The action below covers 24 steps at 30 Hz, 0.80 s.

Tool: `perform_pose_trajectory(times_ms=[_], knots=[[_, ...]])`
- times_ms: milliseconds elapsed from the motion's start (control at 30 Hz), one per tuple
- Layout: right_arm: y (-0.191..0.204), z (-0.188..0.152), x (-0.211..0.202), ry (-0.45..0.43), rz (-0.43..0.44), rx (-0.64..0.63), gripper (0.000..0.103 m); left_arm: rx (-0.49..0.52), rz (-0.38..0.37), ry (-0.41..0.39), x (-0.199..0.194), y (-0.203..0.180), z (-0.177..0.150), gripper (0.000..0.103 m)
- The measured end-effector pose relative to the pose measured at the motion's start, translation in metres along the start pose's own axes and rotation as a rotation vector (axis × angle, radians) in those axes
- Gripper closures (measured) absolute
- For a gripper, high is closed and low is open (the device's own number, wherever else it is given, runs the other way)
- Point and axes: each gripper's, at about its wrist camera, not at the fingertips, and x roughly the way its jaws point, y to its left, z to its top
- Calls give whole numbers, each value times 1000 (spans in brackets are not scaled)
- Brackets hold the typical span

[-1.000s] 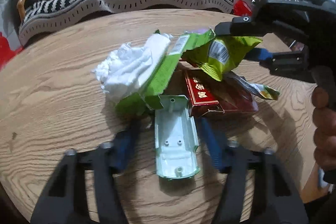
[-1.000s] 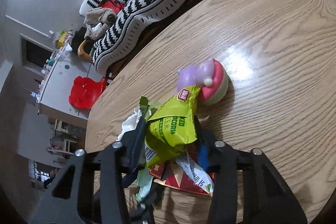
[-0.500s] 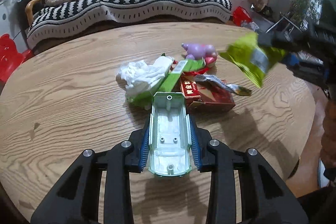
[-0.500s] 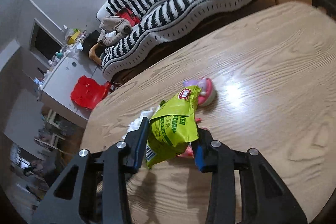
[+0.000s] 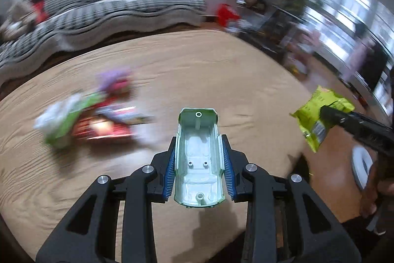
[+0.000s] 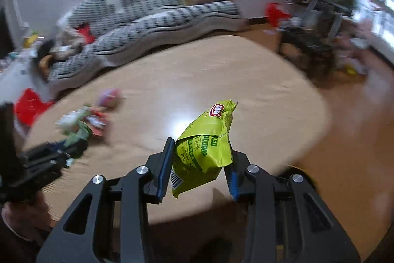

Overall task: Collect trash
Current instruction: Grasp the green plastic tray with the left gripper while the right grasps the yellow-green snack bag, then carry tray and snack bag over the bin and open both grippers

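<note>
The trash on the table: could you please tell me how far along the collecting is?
Done: no piece shows as binned, and no bin is in view. In hand: the left gripper clamps a pale green plastic shell; the right gripper clamps a green snack bag. Left: the blurred pile of tissue and wrappers on the table.

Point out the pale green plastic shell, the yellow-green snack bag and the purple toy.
pale green plastic shell (image 5: 198,159), left wrist view, its hollow inside.
yellow-green snack bag (image 6: 204,152), right wrist view, printed front.
purple toy (image 6: 110,97), right wrist view, blurred body.
</note>
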Motion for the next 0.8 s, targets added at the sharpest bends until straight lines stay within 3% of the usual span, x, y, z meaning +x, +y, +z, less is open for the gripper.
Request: perform_pose_trajectory(times_ms=[33,167,333,500,800], knots=[[-21,-7,-9,4,-68,18,65,26,-22,4,5,-15,0,70],[-85,-28,-28,43,-189,109,65,147,-174,36,29,-96,-3,70],[-145,-50,-42,74,-242,262,64,255,-337,116,58,-172,-18,70],[-177,-71,-49,94,-244,350,64,295,-383,174,82,-203,-24,70],[-183,-76,-41,113,-225,373,64,284,-391,214,103,-213,-21,70]])
